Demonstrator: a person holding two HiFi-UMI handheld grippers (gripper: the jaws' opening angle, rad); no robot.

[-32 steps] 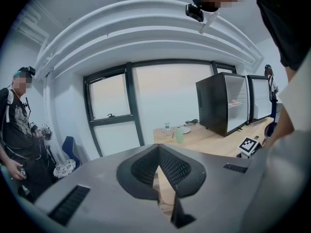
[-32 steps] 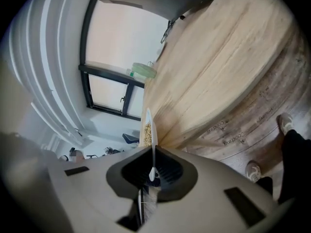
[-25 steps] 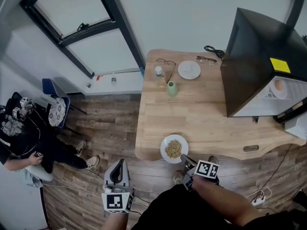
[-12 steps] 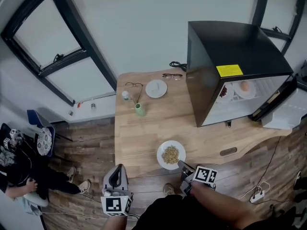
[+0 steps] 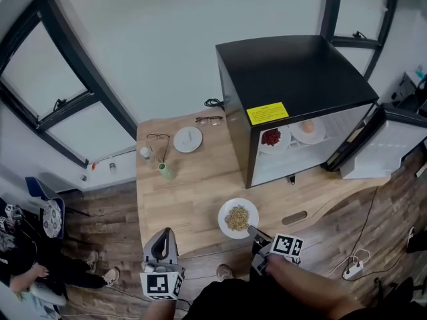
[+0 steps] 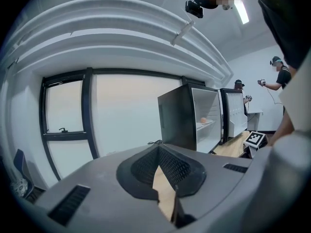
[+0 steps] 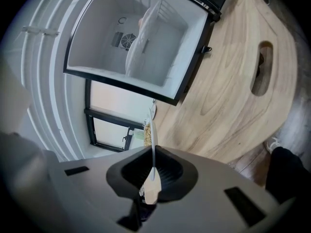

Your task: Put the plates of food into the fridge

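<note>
Right gripper (image 5: pixel 251 231), clamped on the grain plate (image 5: pixel 225 211) rim, should carry it level into the open fridge (image 5: pixel 293 75).

White plate of grains (image 5: pixel 238 217) held by its rim; 2 plates (image 5: pixel 271 139) inside open fridge (image 5: pixel 293 72).

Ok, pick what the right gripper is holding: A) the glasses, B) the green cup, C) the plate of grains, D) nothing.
C: the fingers of the right gripper are shut on the rim of the plate of grains, seen edge-on in its own view.
</note>
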